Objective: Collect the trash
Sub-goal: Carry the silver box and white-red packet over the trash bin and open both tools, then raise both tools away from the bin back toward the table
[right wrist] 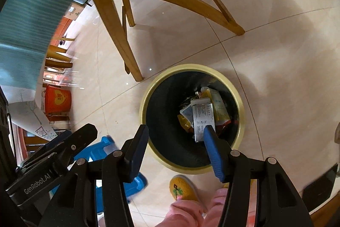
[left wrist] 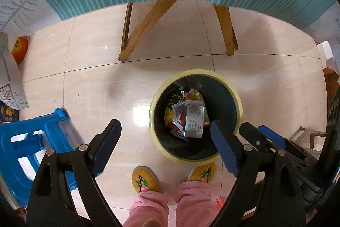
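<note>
Both grippers hang over yellow-rimmed bin [left wrist: 195, 116]: left gripper [left wrist: 163, 139] spread wide, right gripper [right wrist: 174, 146] half-spread, both released, nothing btwn pads. Silver carton [right wrist: 201, 118] lies inside w/ wrappers. Risk: bin's rim at 6 o'clock sits near slippers [left wrist: 146, 180]; a kick could tip it.

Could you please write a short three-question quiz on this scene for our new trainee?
1. True or false: the left gripper holds a wrapper.
2. What lies on top inside the trash bin? A) silver carton B) banana peel C) glass bottle
3. What colour is the stool beside the person?

Key: 1. False, both it and the right gripper are open with nothing between the pads. 2. A, the silver carton. 3. Blue.
</note>
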The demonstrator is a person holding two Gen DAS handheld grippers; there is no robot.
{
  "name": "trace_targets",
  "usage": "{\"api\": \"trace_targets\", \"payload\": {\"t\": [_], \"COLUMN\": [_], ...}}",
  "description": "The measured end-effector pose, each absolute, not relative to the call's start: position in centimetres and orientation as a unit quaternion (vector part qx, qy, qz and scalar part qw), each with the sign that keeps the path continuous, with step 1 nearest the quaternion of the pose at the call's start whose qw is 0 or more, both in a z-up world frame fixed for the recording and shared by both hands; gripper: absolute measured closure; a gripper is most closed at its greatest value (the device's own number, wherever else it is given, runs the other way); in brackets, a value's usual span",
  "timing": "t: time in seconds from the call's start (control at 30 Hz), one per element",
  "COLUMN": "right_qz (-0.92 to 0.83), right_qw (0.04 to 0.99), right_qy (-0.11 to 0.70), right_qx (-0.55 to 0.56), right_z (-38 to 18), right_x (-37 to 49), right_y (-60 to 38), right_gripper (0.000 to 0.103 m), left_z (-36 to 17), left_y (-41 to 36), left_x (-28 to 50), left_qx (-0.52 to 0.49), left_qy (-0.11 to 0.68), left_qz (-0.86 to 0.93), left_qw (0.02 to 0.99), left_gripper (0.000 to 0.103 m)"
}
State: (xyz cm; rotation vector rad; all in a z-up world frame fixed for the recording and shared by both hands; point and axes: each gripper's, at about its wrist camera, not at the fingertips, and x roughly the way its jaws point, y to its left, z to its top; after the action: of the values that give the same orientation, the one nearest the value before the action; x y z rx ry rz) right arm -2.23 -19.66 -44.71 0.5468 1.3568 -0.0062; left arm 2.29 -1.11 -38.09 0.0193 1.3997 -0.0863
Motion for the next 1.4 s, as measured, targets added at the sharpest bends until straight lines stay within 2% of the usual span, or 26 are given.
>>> {"api": "trace_targets", "payload": {"t": [0.33,0.93,1.4], "right_qz": [0.003,0.042,0.089], "right_qw": [0.754,0.775,0.817], "right_qy": [0.61,0.586,0.535], "right_qx": [0.242,0.232,0.196], "right_z": [-38.1,-18.5,-3.4], "right_x": [-3.0,-6.3,-5.9], "right_y": [-19.4,-18.4,-20.0], "right_gripper": [0.048,0.047,0.045], "left_z": [-31.3,-13.2,1.4], "left_y": [-0.5,0.5,1.1], "left_x": [0.9,-2.5,-1.4], "left_qx": [0.009,0.031,0.003], "left_qy": [0.637,0.617,0.55], "left_qz": [-0.046,-0.07,-0.05], "left_qw": [0.769,0.783,0.833], "left_gripper": [0.019,0.019,0.019]}}
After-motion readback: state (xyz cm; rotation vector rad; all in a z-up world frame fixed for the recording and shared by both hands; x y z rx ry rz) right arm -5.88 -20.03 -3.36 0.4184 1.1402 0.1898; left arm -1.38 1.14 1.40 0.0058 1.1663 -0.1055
